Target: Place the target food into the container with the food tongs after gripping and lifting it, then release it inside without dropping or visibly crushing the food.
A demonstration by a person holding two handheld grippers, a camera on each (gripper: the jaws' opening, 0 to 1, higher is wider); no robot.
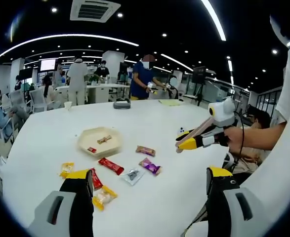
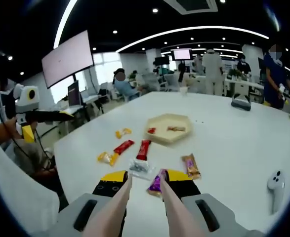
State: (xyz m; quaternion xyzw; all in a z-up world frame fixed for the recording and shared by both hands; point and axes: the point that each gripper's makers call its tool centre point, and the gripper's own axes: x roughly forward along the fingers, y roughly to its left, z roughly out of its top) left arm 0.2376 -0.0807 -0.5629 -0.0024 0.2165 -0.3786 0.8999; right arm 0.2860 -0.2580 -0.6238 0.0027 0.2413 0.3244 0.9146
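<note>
Above white table (image 2: 243, 143), right gripper (image 2: 145, 183) apparently clamping pink tongs (image 2: 142, 207), left gripper (image 1: 149, 185) wide open, empty.

Scattered coloured snack packets (image 1: 111, 166) crowding the white desk (image 1: 149, 118) before the beige hexagonal tray (image 1: 99, 142), open desk surface beyond it, tray mouth unobstructed from above

a white table (image 1: 149, 197) is carrying a dark case (image 1: 121, 104) at twelve o'clock and a white controller (image 2: 275, 180) at three o'clock in the right gripper view. people are standing behind; one in blue (image 1: 142, 79) is working at one o'clock.
</note>
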